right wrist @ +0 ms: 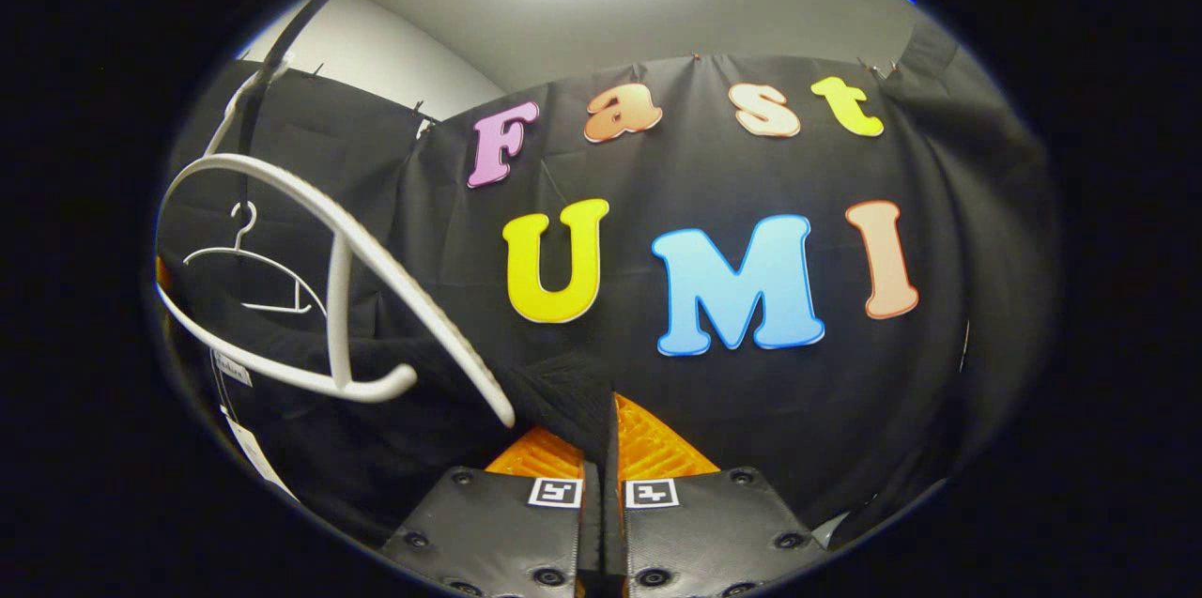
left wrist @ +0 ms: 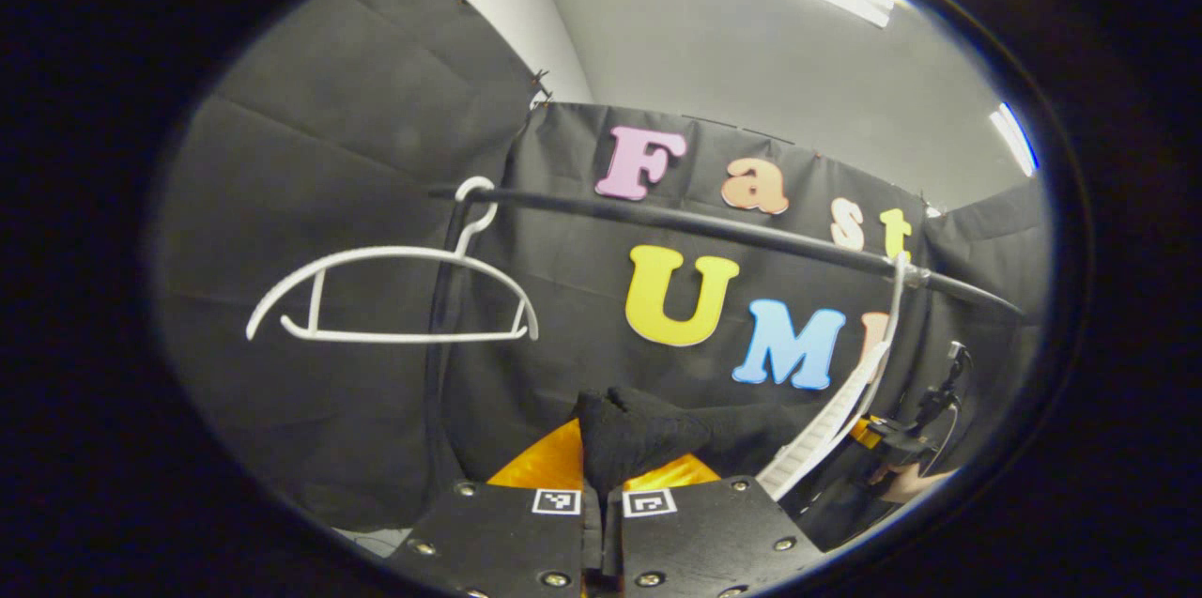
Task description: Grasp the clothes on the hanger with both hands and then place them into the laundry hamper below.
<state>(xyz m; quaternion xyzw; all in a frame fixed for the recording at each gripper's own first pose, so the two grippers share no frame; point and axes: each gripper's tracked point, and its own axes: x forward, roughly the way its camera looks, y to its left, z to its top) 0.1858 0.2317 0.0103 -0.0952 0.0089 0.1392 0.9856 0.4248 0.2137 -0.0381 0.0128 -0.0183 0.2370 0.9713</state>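
In the left gripper view, the left gripper (left wrist: 602, 476) sits at the bottom with its two fingers pressed close together, pinching a bunched fold of the black garment (left wrist: 639, 434) that rises between them. Just beyond, to the right, a white hanger (left wrist: 845, 401) hangs slanted from the black rail (left wrist: 714, 227), and the cloth runs toward it. Farther right and lower, the other gripper and part of a hand (left wrist: 906, 485) show dimly. Farther left, an empty white hanger (left wrist: 394, 298) hangs by its hook from the same rail.

In the right gripper view, the right gripper (right wrist: 602, 471) likewise has its fingers drawn together on a fold of the black garment (right wrist: 563, 401). The cloth spreads away to the left, draped under the near white hanger (right wrist: 376, 279), with white tags (right wrist: 246, 448) dangling at its lower left. Behind it, the empty hanger (right wrist: 249, 274) hangs small and farther off.
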